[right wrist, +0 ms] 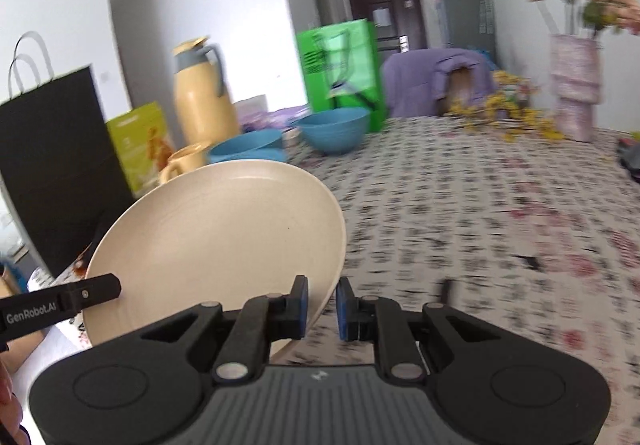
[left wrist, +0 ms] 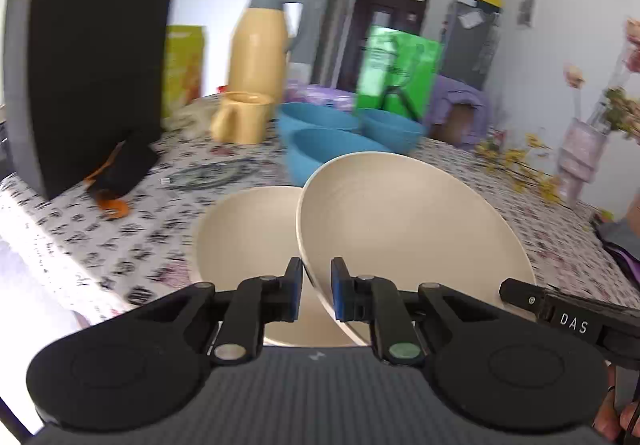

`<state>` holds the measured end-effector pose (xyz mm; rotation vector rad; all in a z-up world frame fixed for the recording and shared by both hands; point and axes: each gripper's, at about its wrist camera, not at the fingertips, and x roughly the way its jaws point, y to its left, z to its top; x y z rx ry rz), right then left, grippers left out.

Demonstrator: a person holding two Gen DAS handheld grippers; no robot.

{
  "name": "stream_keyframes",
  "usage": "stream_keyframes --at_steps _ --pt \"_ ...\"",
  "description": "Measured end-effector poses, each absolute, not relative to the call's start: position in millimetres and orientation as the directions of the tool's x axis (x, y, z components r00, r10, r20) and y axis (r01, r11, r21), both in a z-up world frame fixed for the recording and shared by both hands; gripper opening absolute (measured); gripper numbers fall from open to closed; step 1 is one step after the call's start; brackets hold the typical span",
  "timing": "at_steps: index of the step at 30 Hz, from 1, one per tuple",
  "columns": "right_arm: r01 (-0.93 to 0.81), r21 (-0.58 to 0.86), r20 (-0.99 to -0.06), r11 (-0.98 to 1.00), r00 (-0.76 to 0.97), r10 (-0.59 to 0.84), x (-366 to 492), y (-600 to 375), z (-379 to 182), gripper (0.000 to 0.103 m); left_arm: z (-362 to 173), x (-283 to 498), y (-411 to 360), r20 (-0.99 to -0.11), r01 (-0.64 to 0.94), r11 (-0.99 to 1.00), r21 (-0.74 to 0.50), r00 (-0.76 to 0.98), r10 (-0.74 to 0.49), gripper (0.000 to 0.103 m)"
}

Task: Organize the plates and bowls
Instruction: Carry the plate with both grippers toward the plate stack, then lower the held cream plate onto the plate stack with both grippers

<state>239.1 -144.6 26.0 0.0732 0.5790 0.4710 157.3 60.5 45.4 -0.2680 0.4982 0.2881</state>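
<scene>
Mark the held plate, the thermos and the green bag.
Held plate (right wrist: 216, 241), right wrist view, middle of its face.
Thermos (left wrist: 260, 45), left wrist view, yellow body.
Green bag (right wrist: 340, 65), right wrist view, front panel.

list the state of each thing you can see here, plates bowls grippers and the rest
left gripper: shut on the lifted plate's rim
right gripper: shut on the same plate's rim
lifted plate: cream, tilted, held off the table
second plate: cream, under the lifted one
blue bowls: upright, empty as far as shows
mug: upright
thermos: upright, lid on
black bag: standing
</scene>
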Motion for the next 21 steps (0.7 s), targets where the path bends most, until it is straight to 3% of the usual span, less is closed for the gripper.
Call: stream_keyframes --at_steps 10,21 --pt "-0.489 0.141 -0.547 0.861 0.686 0.480 264 -72 12 0.016 32 169 118 -0.534 -0.405 0.900 -0.164 0.803 0.264 0.015" --pt "-0.512 0.013 -0.554 0.859 0.712 0.433 255 -51 4 0.021 21 172 123 -0.549 -0.383 0.917 -0.108 0.792 0.266 0.018"
